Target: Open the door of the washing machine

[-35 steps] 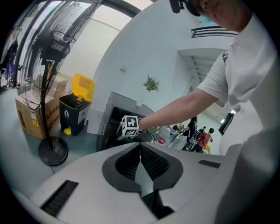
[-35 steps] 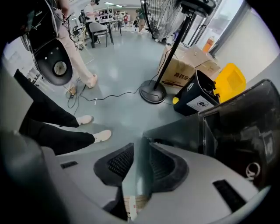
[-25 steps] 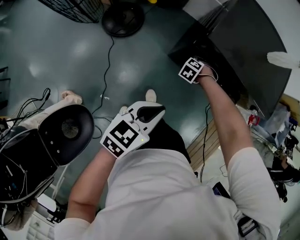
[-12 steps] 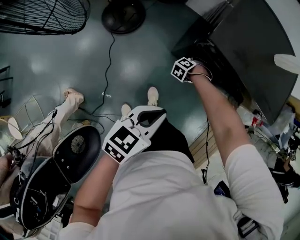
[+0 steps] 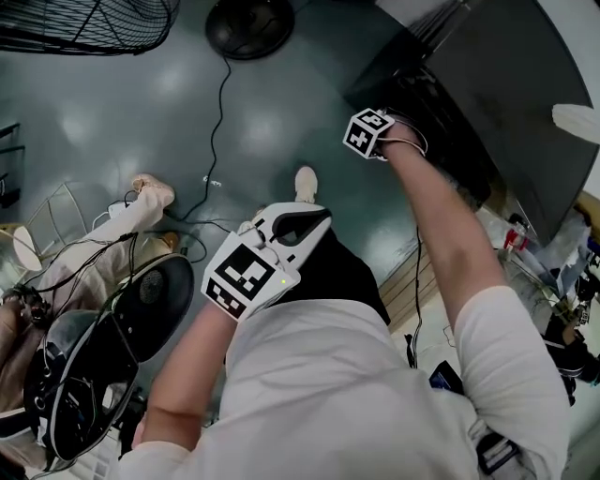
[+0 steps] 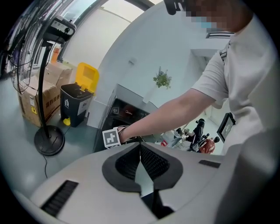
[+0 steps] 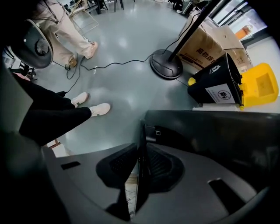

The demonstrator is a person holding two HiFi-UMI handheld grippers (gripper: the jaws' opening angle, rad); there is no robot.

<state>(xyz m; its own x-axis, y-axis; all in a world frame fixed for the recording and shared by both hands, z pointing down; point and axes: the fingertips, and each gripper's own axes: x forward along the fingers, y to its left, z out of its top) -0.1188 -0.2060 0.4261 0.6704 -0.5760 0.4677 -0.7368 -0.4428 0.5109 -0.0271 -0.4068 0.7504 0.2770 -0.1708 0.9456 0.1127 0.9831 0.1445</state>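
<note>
The black washing machine [image 5: 497,103] stands at the upper right of the head view. My right gripper [image 5: 375,131] reaches down against its near edge. In the right gripper view the thin dark door edge [image 7: 142,140] stands between the pads of the right gripper [image 7: 139,168]. Those jaws are closing, and a slim gap still shows beside the left pad. My left gripper [image 5: 281,230] hangs in front of my body, away from the machine. Its jaws are shut on nothing [image 6: 140,153]. From there the machine's dark front [image 6: 127,114] shows behind my right forearm.
A fan's round base [image 5: 248,26] and its cable [image 5: 217,131] lie on the grey floor. Another person [image 5: 141,202] stands at the left with a black head rig [image 5: 94,356]. A black bin with a yellow lid [image 7: 218,87] and cardboard boxes [image 7: 210,43] sit beyond the machine.
My right gripper's marker cube has turned a little and shifted left at the machine's edge. The left gripper has barely moved. The person at the left has shifted with the black rig.
</note>
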